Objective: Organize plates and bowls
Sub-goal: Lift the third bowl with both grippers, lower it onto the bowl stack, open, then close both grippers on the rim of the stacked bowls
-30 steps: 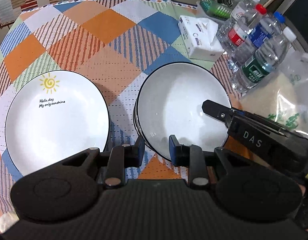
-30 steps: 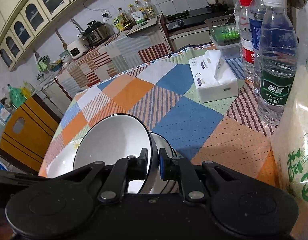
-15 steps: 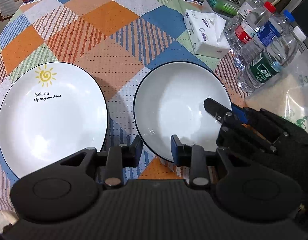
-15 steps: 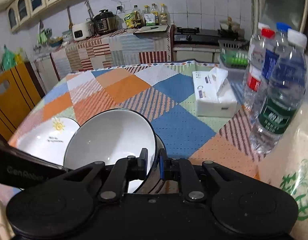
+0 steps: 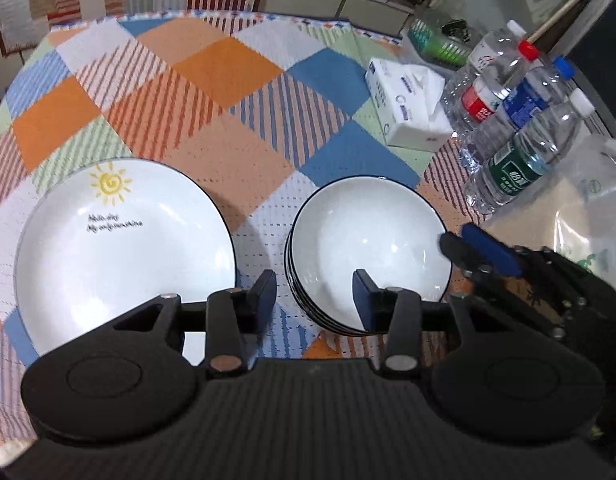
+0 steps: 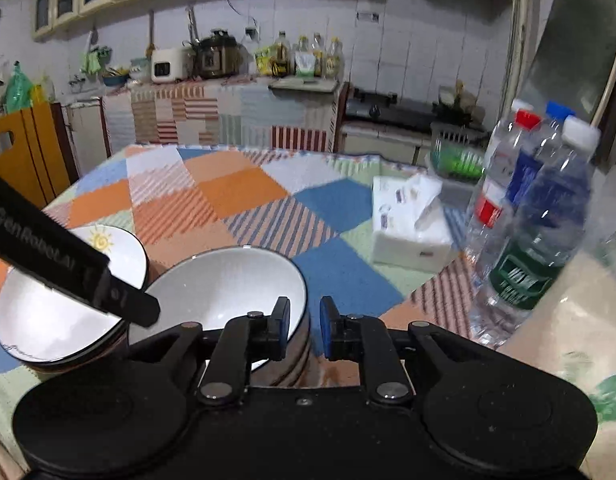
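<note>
**Bowls stacked beside plate; both grippers at the stack**

Bowls (image 5: 368, 248): several nested in one stack on the counter (image 5: 227, 92), top one white with a dark rim. Plate (image 5: 123, 252), with sun print, lies flat just left of the stack, apart from it.

Left gripper (image 5: 314, 294): fingers have just been opening and stand parted over the stack's near rim; the rim lies between them, neither pad pressing on it.

Right gripper (image 6: 303, 328): fingers narrowly parted astride the stack's right rim, one inside the top bowl, one outside. Contact cannot be told.

Beyond the stack: tissue pack (image 5: 408, 112). To its right: water bottles (image 5: 520, 152).
</note>
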